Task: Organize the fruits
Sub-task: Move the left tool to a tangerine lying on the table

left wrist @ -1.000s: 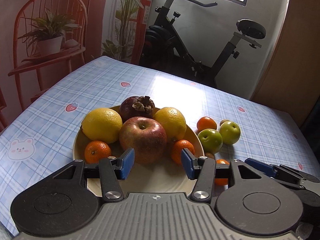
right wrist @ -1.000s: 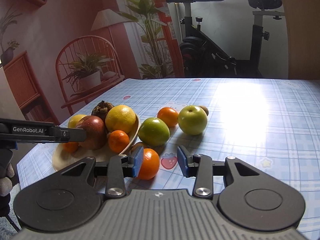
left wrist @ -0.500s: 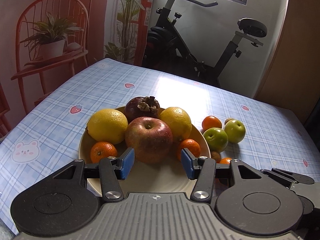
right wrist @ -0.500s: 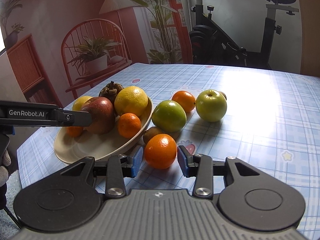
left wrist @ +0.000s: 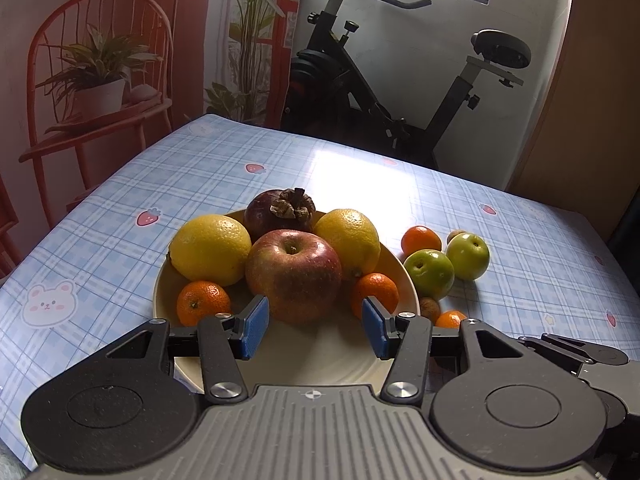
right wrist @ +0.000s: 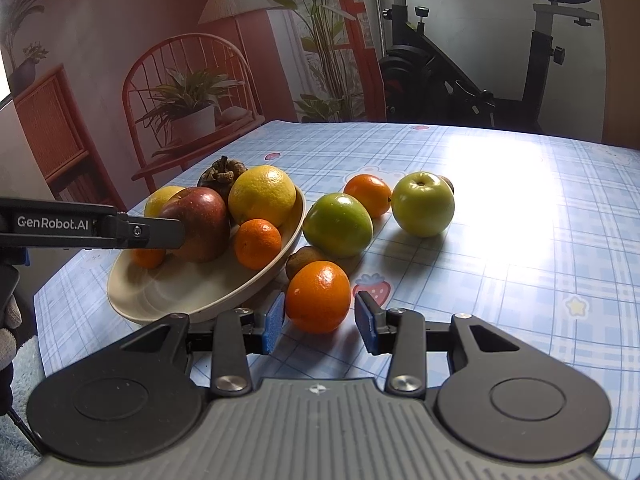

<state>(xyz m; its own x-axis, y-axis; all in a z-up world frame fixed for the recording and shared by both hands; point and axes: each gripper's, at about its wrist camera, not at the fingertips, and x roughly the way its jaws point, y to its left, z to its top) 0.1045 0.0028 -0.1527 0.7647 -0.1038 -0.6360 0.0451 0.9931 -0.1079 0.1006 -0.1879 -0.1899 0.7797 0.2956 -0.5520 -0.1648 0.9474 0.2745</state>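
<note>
Your right gripper (right wrist: 320, 322) has its jaws apart around the loose orange (right wrist: 318, 297) at lower centre of the frame, just beside the plate (right wrist: 160, 292). Your left gripper (left wrist: 314, 328), also spread wide, faces the red apple (left wrist: 294, 274) on the plate, so the right is nearer the orange.

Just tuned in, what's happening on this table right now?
Fruit is being gathered into the beige bowl, which already holds a red apple, two lemons, a mangosteen and two mandarins. The right gripper is open around a loose orange on the tablecloth beside the bowl, not yet closed on it. The left gripper is open over the bowl, in front of the apple. Two green apples and another orange wait outside.
</note>
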